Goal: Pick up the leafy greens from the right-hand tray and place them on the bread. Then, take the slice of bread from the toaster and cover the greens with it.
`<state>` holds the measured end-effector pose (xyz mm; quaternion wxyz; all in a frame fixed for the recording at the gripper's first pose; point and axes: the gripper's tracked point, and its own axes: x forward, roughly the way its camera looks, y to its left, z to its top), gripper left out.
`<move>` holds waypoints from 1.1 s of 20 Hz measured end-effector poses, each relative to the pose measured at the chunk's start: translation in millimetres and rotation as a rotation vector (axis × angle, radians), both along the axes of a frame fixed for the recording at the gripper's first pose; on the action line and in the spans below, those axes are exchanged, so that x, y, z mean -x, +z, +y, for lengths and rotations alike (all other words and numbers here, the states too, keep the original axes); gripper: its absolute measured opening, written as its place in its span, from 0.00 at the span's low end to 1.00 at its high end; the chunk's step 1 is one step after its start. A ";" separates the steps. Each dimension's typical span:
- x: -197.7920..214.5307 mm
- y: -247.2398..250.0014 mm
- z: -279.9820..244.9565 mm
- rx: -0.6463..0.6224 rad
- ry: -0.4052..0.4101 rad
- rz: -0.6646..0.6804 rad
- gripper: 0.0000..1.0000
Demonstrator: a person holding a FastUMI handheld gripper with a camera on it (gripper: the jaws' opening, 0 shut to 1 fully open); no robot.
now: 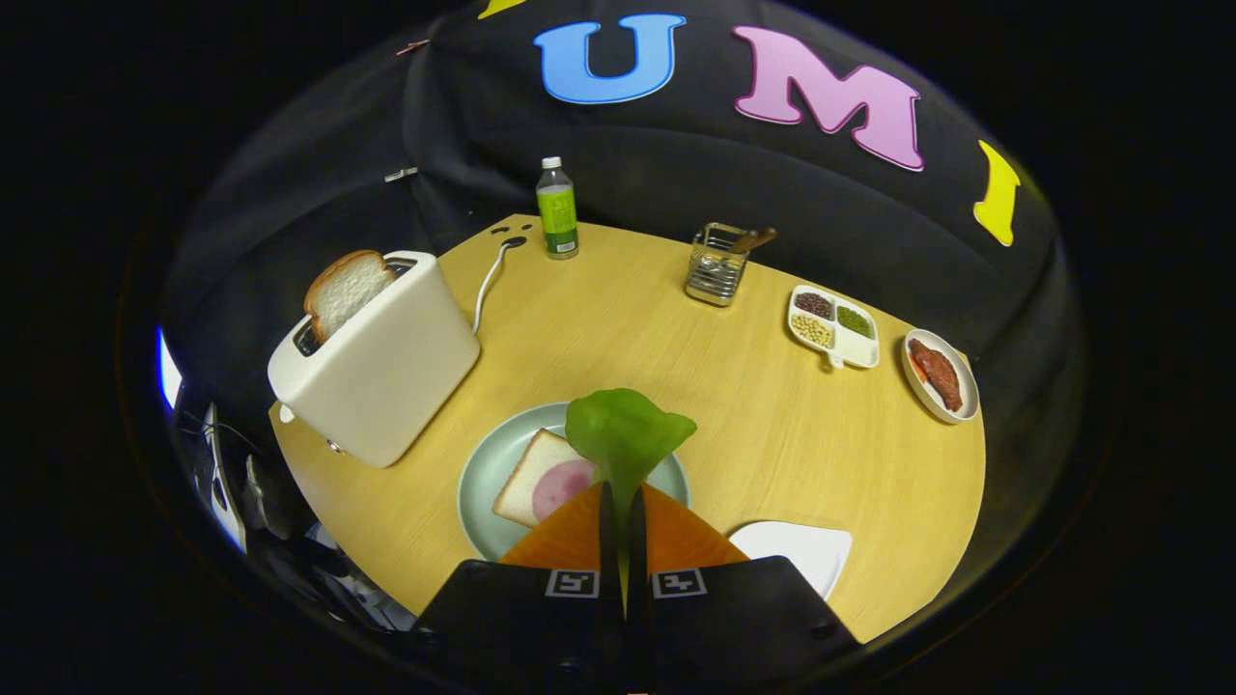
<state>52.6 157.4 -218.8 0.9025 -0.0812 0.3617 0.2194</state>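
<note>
Gripper view: claw (623, 502) pinching leafy greens (626, 434) by stem, leaf over bread (533, 475) on plate (483, 463).

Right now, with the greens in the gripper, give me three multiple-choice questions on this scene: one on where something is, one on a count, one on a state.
1. Where is the slice of bread that stands upright?
A. In the toaster's slot
B. On the white tray
C. Beside the bottle

2. How many compartments does the divided dish have?
A. Two
B. Three
C. Five

3. What are the gripper's fingers doing?
A. Spread wide with nothing between them
B. Closed on the leafy greens
C. Closed on the bottle's cap

Answers:
1. A: the upright slice of bread pokes out of the toaster.
2. B: the divided dish holds three separate fillings.
3. B: the gripper pinches the stem of the leafy greens, which hang over the plate and its bread slice.
</note>
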 end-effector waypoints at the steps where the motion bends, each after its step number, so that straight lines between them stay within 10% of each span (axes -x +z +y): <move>1: -1.1 -6.0 8.3 0.009 0.013 0.005 0.05; 13: -8.5 -57.4 52.1 0.109 0.053 0.045 0.15; 22: -5.5 -61.2 56.8 0.135 0.059 0.039 0.59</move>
